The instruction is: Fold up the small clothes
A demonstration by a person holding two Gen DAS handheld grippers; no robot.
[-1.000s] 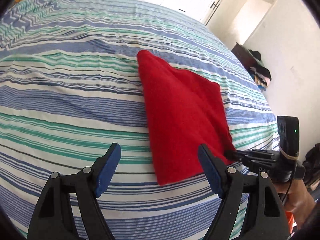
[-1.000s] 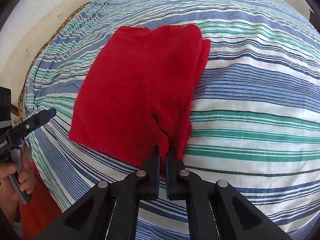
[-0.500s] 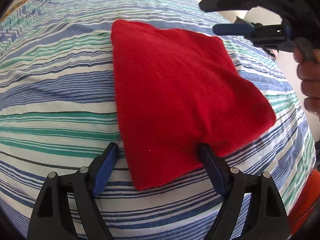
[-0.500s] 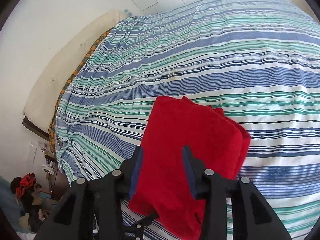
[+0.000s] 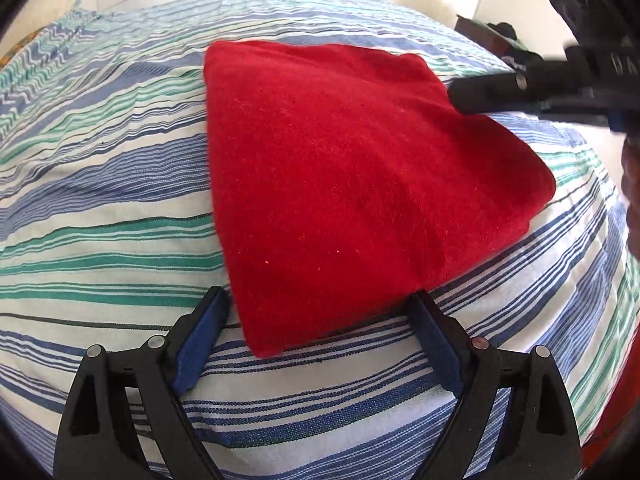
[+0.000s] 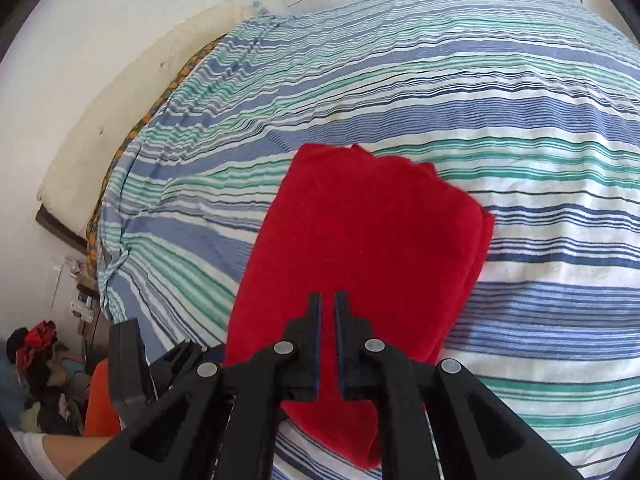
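Note:
A folded red cloth (image 5: pixel 340 184) lies flat on the striped bed sheet (image 5: pixel 100 208). My left gripper (image 5: pixel 316 300) sits low at the cloth's near corner. Its jaws are opening wide, and that corner lies between them without being pinched. The right gripper (image 5: pixel 480 94) reaches in over the cloth's far right edge. In the right wrist view the right gripper (image 6: pixel 328 300) hovers above the red cloth (image 6: pixel 360 240), its jaws closed to a thin slit with nothing in them. The left gripper's black housing (image 6: pixel 128 364) shows at the lower left.
The striped sheet (image 6: pixel 520 120) covers the whole bed, with a cream headboard pad (image 6: pixel 120 128) along its left side. A heap of clothes (image 6: pixel 36 360) lies on the floor beside the bed. Dark furniture with clothes (image 5: pixel 492 36) stands past the far corner.
The right gripper let go of the cloth's corner, lifted, opened and closed again above it. The left gripper came down and in to the cloth's near corner, spreading wider.

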